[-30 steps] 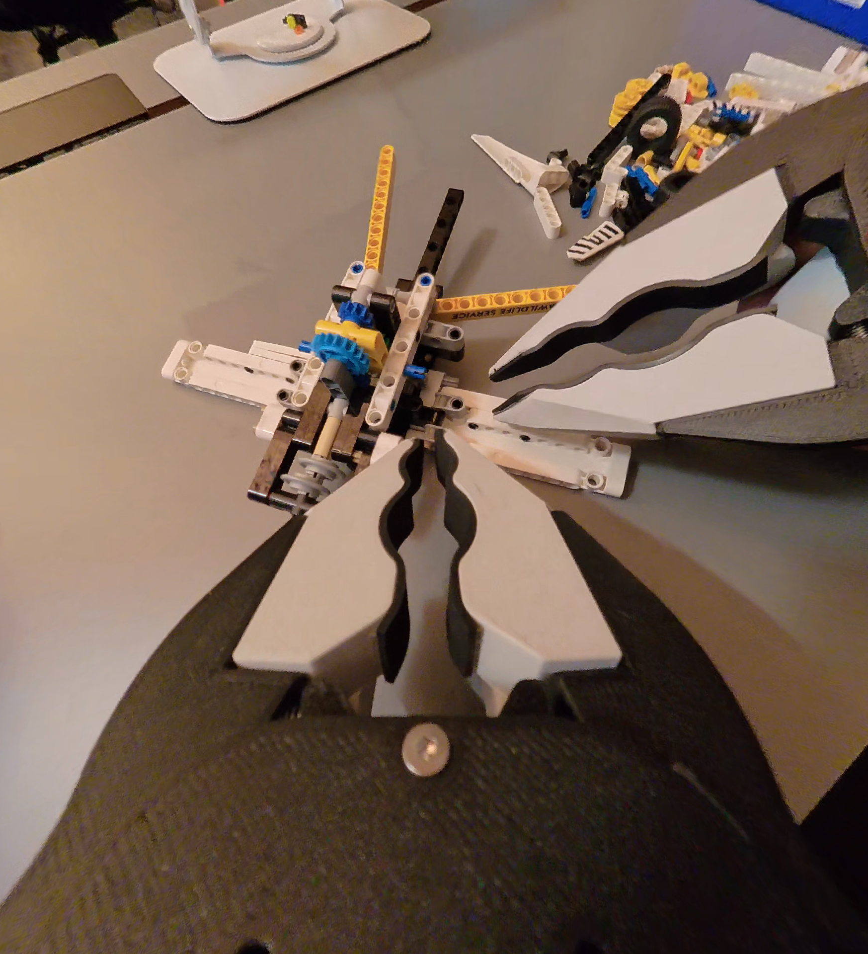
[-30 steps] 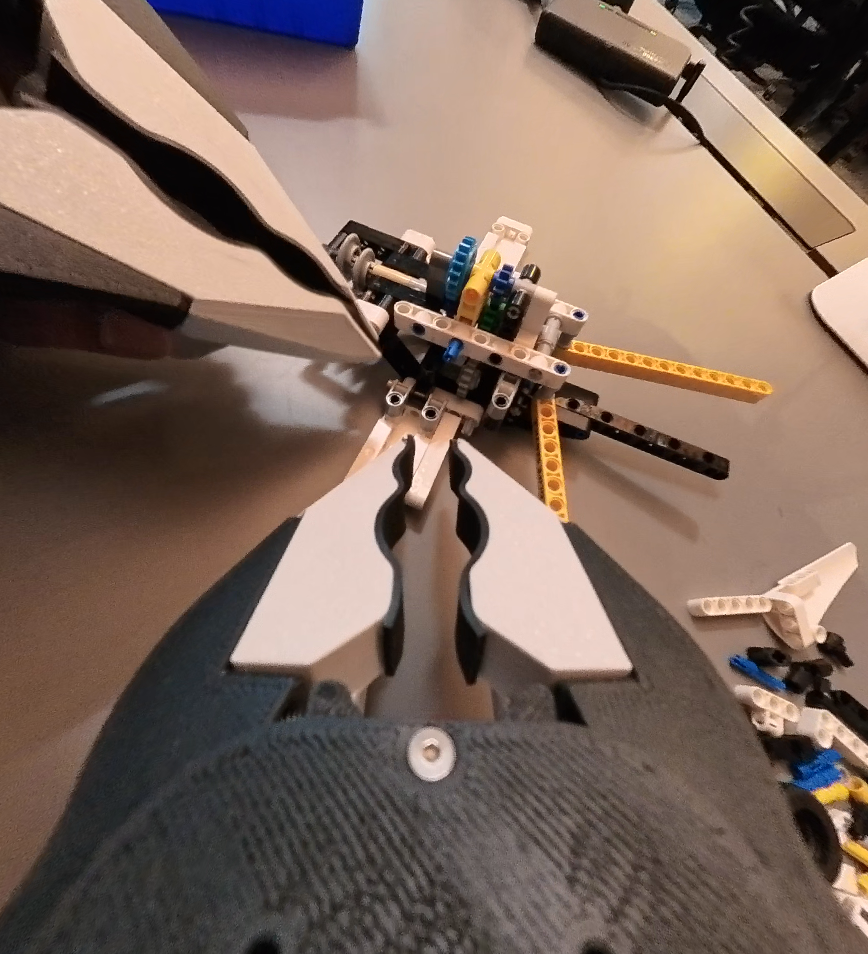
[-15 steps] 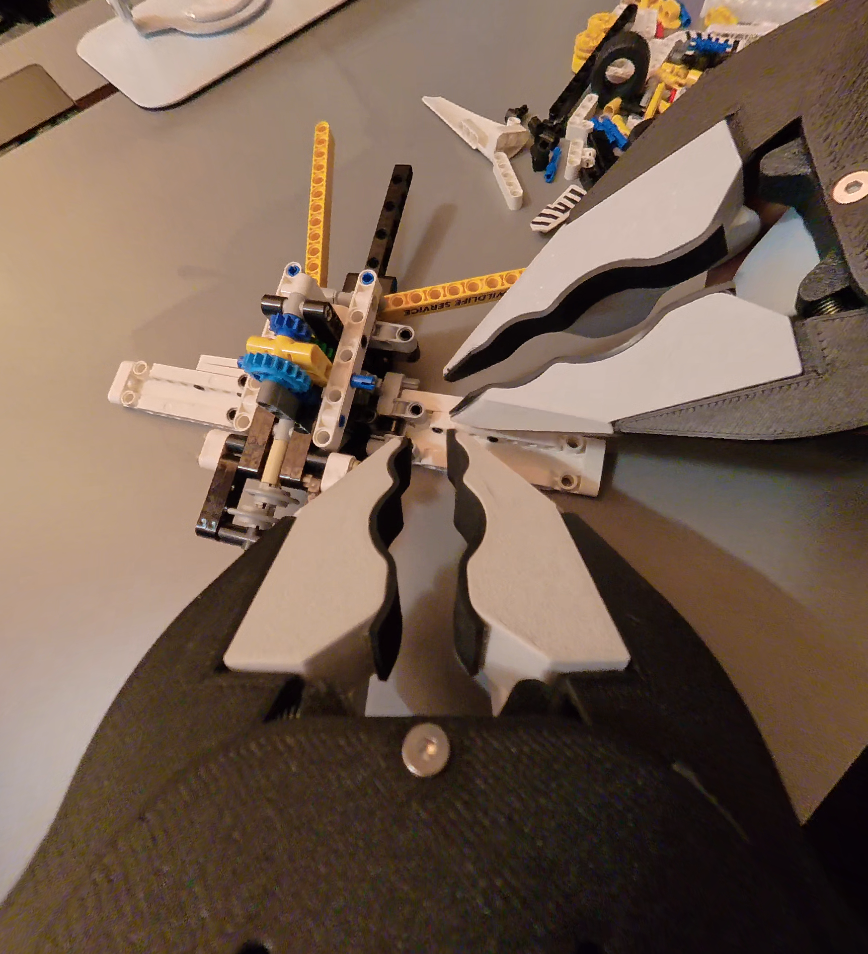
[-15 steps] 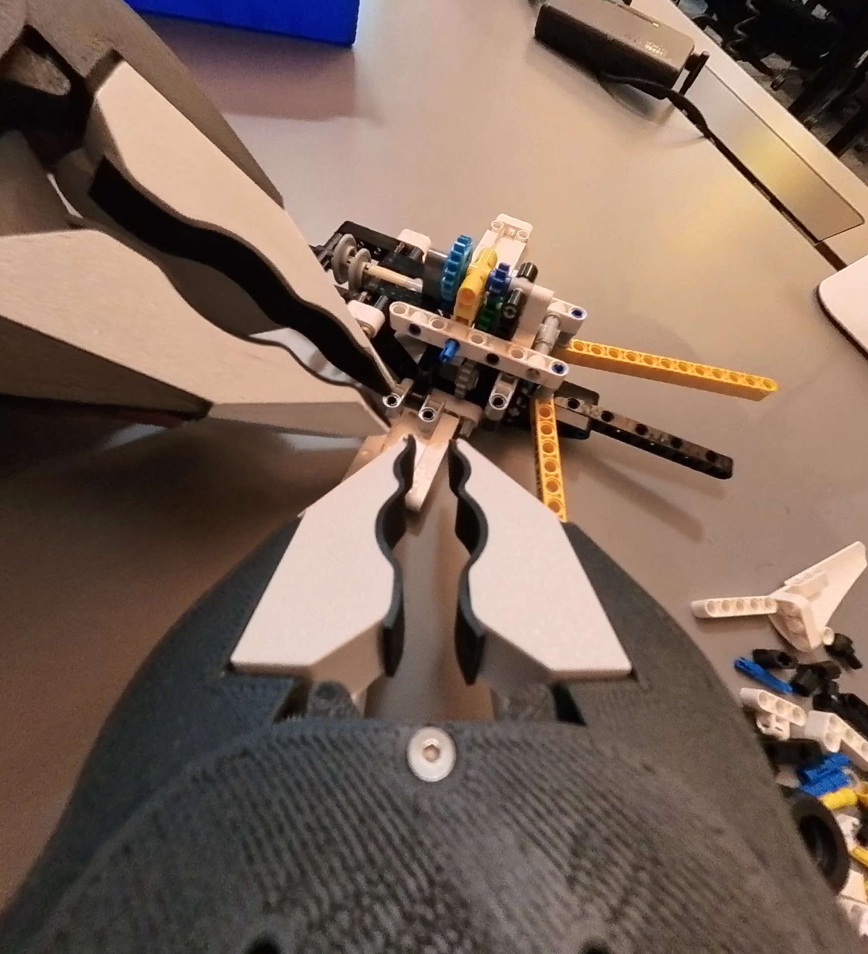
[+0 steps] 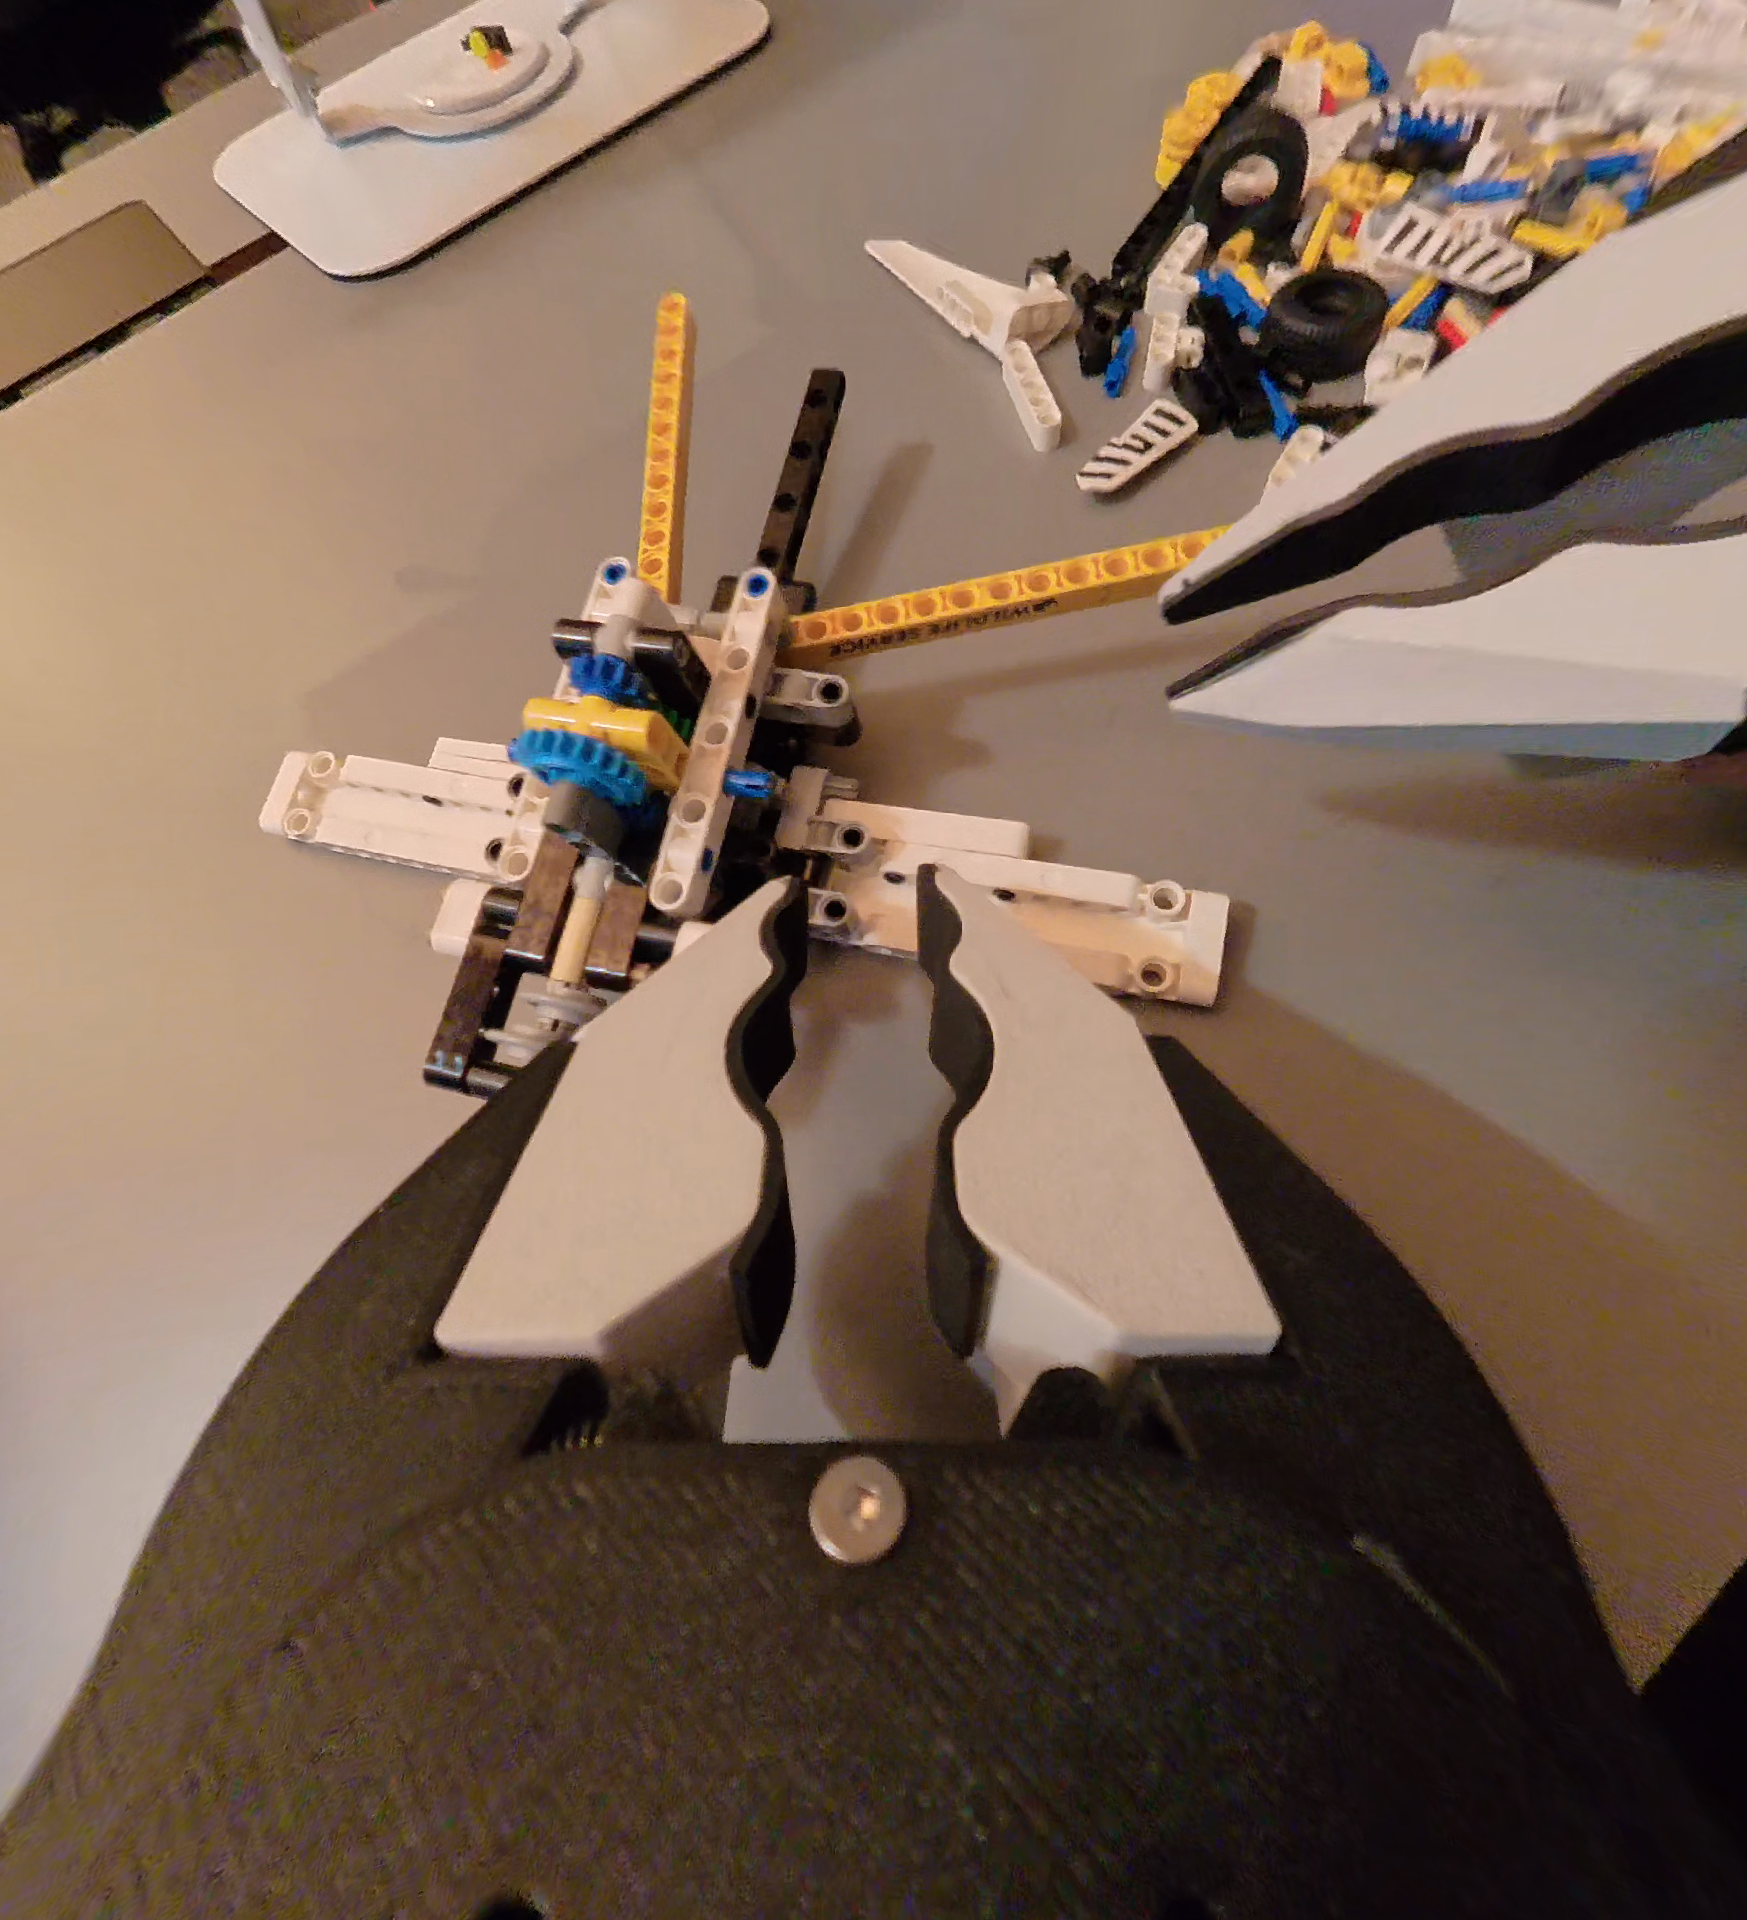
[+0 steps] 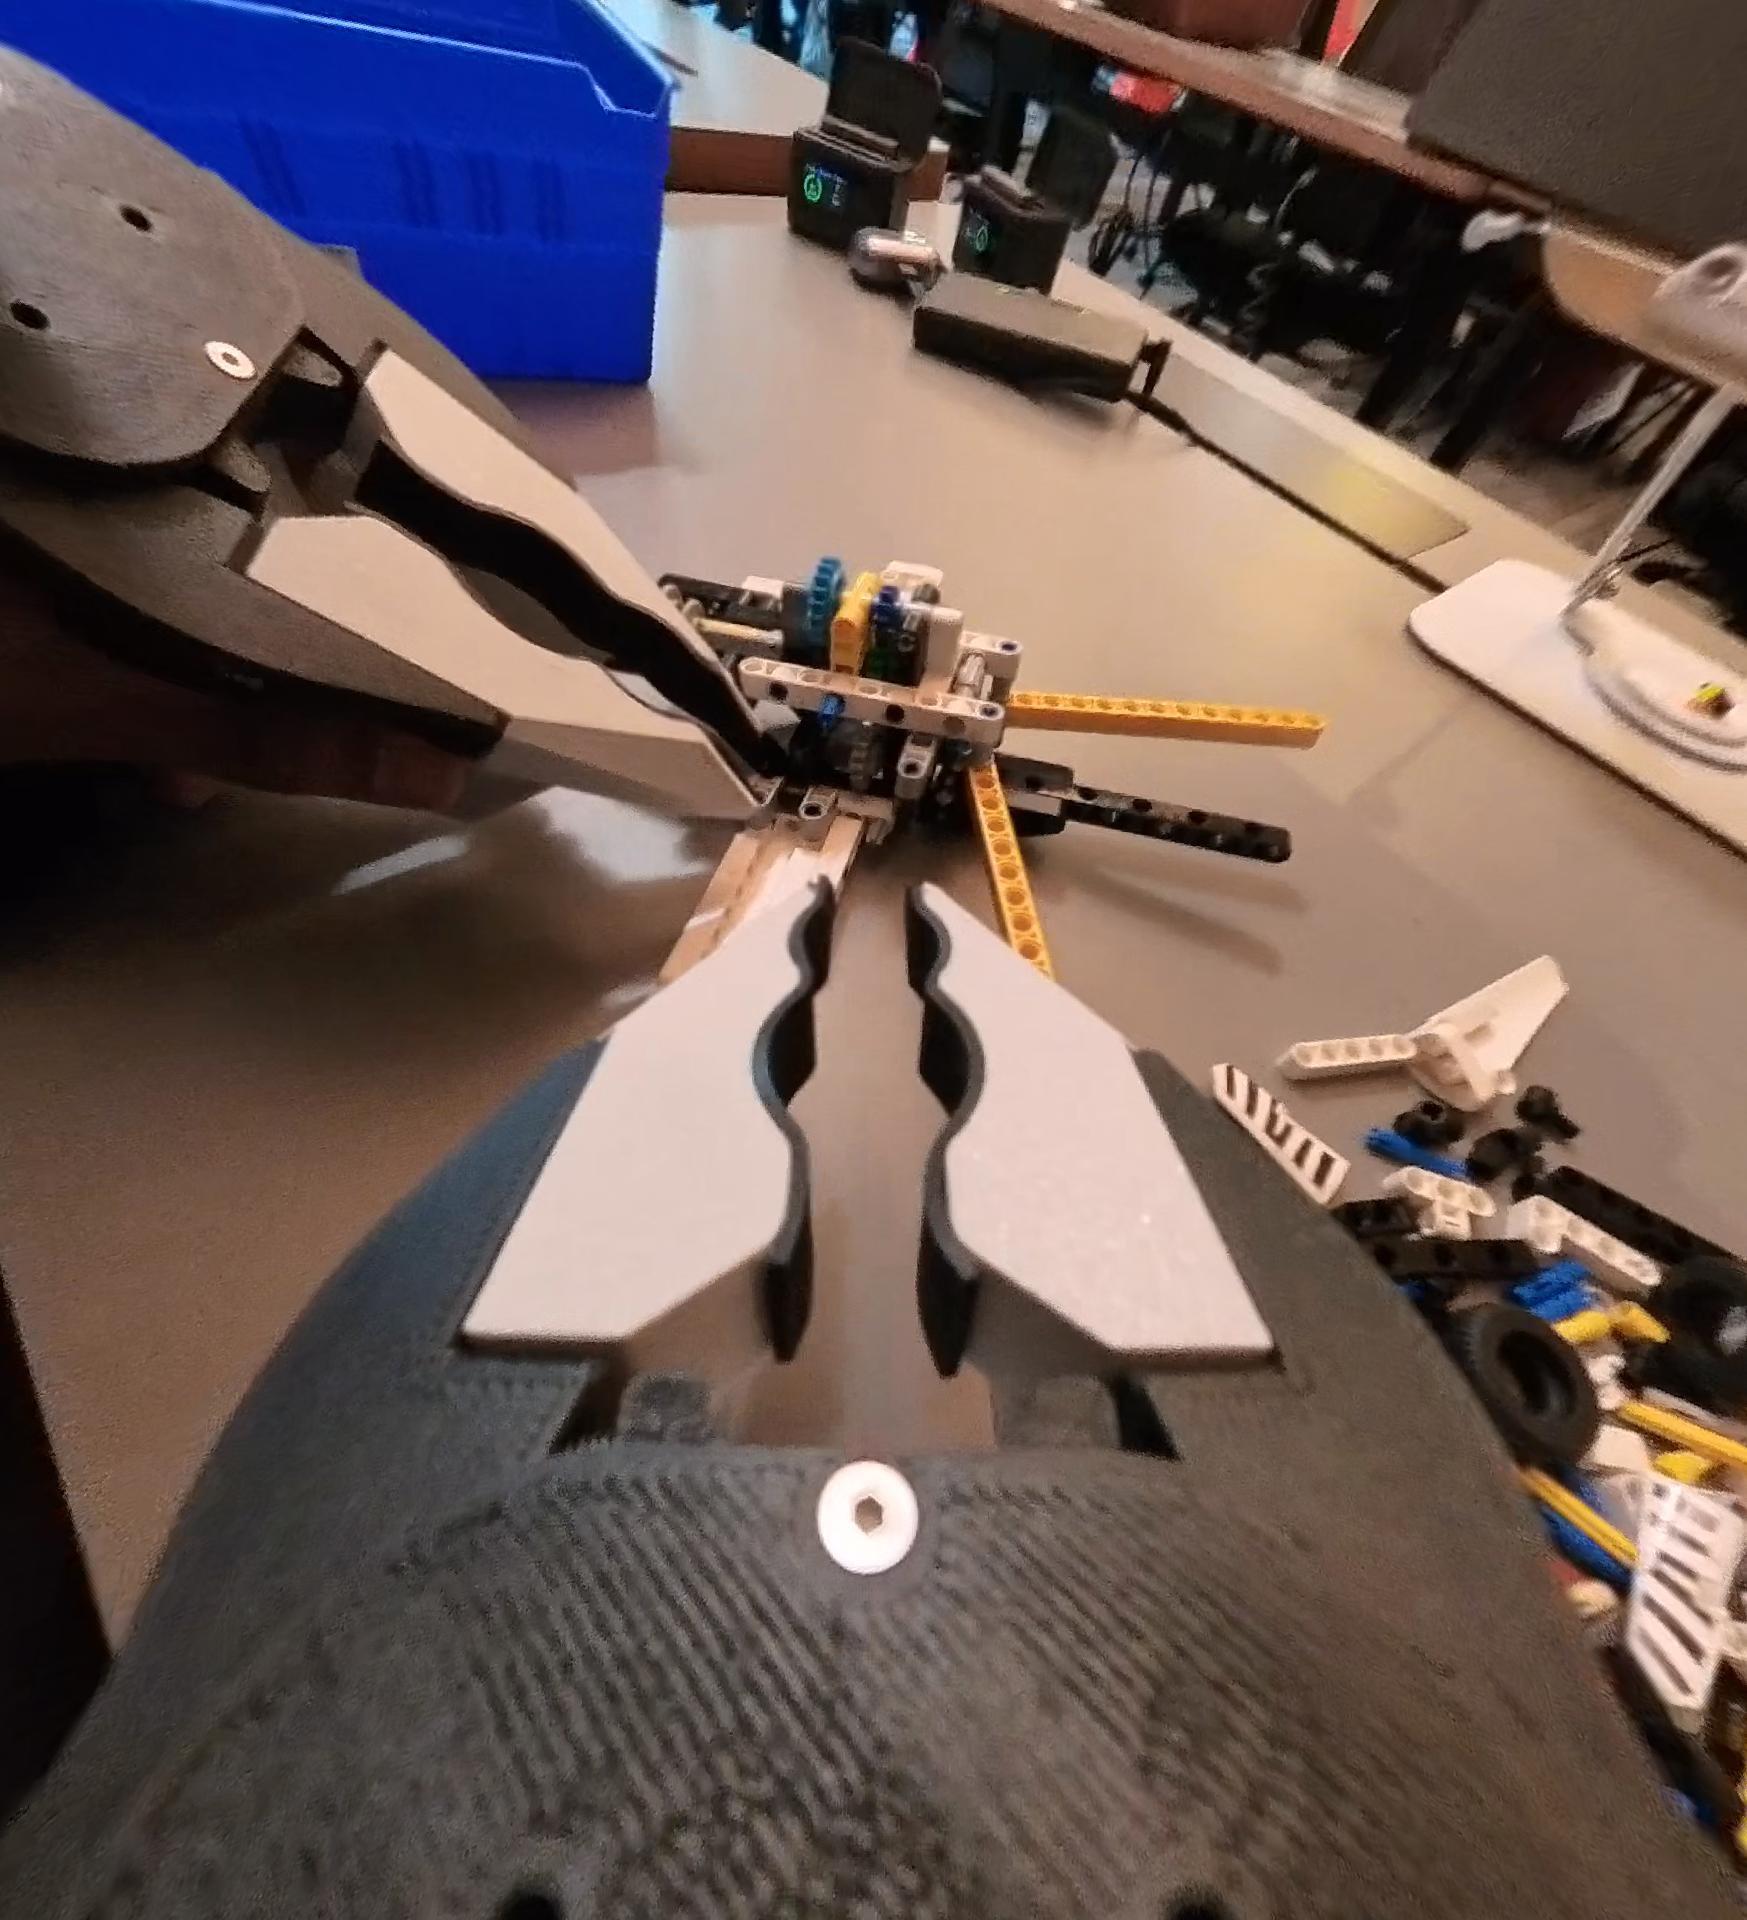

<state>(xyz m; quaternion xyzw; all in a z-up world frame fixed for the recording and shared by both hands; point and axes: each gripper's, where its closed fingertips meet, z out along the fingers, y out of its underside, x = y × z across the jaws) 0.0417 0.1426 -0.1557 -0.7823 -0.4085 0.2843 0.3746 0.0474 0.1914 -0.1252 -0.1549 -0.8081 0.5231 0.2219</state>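
In the left wrist view, going from the left edge: a white stand base [image 5: 495,135] is sitting at the upper left on the grey table [image 5: 121,644]; the brick model [image 5: 661,769] is lying left of centre, its white beams [image 5: 1004,894] spreading sideways, two yellow beams [image 5: 669,436] and a black beam [image 5: 796,478] pointing up the frame, blue gears [image 5: 578,769] sitting on its top; the left gripper [image 5: 853,894] is reaching in from the bottom centre, its jaws standing moderately apart with bare table showing between them, gripping nothing, the tips lying over the near edge of the white beams; the loose brick pile [image 5: 1347,229] with black tyres is sprawling at the upper right; the right gripper [image 5: 1175,649] is coming in from the right edge, jaws slightly parted and bare, clear of the model, its upper tip overlapping the end of a yellow beam.

In the right wrist view, from the left: a blue bin [image 6: 412,177] is standing at the upper left; the left gripper [image 6: 760,769] is meeting the model [image 6: 879,686] at centre; the right gripper [image 6: 867,899] is hovering at lower centre, jaws narrowly apart, holding nothing, just short of the white beams [image 6: 796,862]; the pile [image 6: 1596,1330] is filling the lower right; the stand base [image 6: 1575,665] is sitting at the right edge.
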